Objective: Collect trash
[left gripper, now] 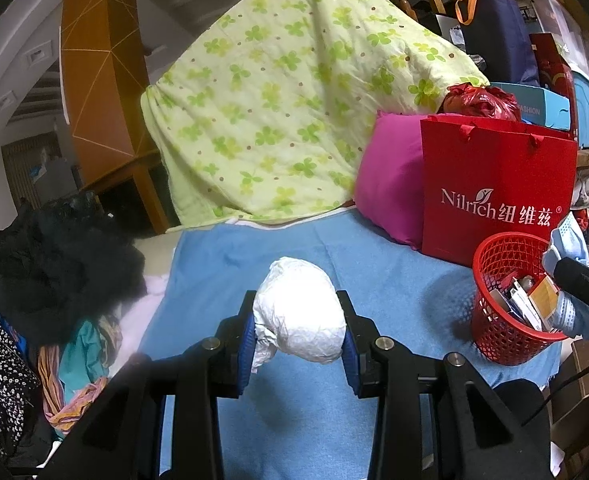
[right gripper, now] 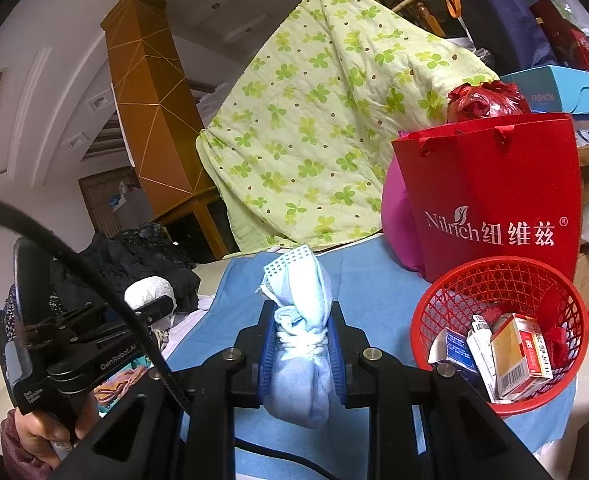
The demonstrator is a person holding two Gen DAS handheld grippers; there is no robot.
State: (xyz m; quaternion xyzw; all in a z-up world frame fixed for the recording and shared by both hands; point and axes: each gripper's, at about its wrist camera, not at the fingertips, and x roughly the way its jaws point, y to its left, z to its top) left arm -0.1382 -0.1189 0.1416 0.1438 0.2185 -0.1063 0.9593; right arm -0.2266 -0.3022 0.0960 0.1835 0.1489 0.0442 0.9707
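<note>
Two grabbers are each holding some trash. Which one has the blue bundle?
The right tool holds the light blue crumpled face mask, close beside the red plastic mesh basket. The left tool holds a white crumpled paper ball instead.

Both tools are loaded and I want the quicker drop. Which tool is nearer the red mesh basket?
Right. The right tool, shut on the blue face mask, is just beside the red mesh basket. The left tool, holding the white paper wad, is farther left.
</note>
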